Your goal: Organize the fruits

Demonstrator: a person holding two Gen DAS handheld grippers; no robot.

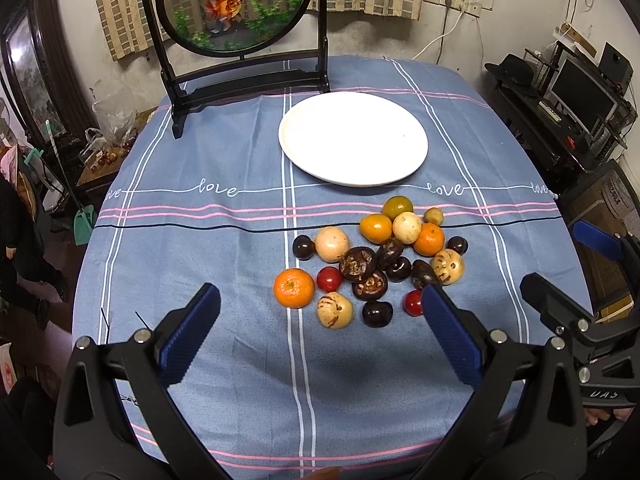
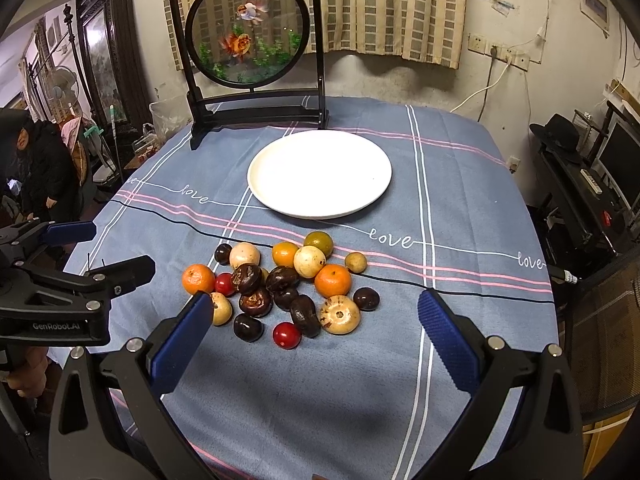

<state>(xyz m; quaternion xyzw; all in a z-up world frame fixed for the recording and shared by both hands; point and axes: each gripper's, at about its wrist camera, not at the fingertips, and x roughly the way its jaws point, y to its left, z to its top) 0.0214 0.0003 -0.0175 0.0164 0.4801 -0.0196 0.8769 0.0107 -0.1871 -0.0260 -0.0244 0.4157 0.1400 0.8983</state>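
A heap of small fruits (image 1: 372, 264) (image 2: 288, 288) lies on the blue tablecloth: orange mandarins (image 1: 294, 288), dark brown pieces, pale round ones and red cherries (image 2: 286, 335). Behind the heap sits a bare white plate (image 1: 353, 138) (image 2: 319, 173). My left gripper (image 1: 320, 308) hangs open just short of the heap, nothing between its blue pads. My right gripper (image 2: 316, 308) is open too, its fingers framing the near side of the heap without touching any fruit. Each gripper shows at the edge of the other's view.
A black-framed round goldfish screen (image 1: 234, 4) (image 2: 248, 36) stands at the table's far edge behind the plate. A person in dark clothes (image 2: 40, 168) is off to the left. A desk with a monitor (image 1: 580, 92) stands to the right.
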